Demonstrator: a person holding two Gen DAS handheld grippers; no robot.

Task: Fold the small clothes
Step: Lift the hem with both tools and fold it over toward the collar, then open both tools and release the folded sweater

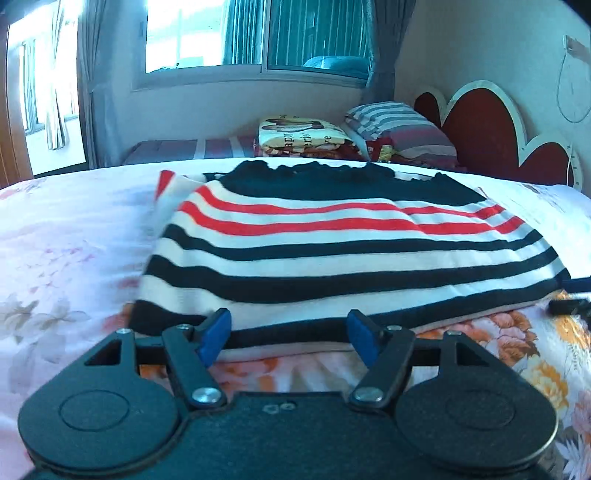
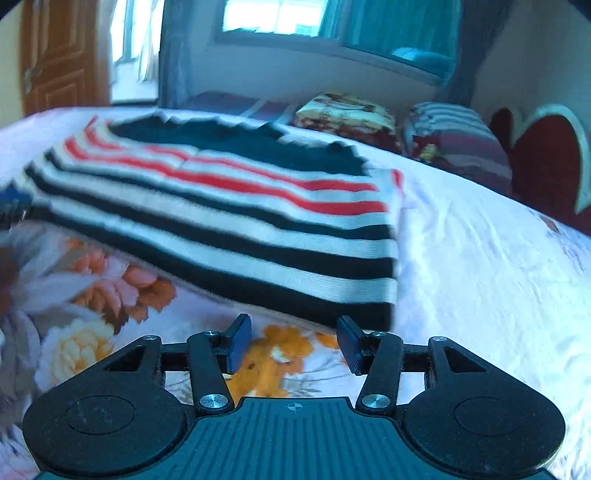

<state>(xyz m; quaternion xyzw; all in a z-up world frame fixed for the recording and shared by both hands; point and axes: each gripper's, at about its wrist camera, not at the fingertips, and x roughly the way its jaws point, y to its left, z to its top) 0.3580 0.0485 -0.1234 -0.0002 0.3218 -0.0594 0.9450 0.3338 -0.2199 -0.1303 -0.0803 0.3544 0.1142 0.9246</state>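
A small striped garment [image 1: 332, 243], white with black and red stripes and a dark top band, lies folded flat on the floral bedsheet [image 1: 66, 266]. My left gripper [image 1: 290, 334] is open, its blue pads at the garment's near hem, holding nothing. In the right wrist view the garment [image 2: 229, 206] lies ahead and to the left. My right gripper [image 2: 293, 341] is open and empty, just short of the garment's near right corner. The right gripper's tip [image 1: 569, 306] shows at the right edge of the left wrist view.
A folded printed blanket [image 1: 303, 134] and a striped pillow [image 1: 402, 129] sit at the far side of the bed by a red heart-shaped headboard [image 1: 491, 133]. A window [image 1: 258, 33] and a doorway [image 1: 44, 92] lie beyond. A wooden door [image 2: 62, 55] is at far left.
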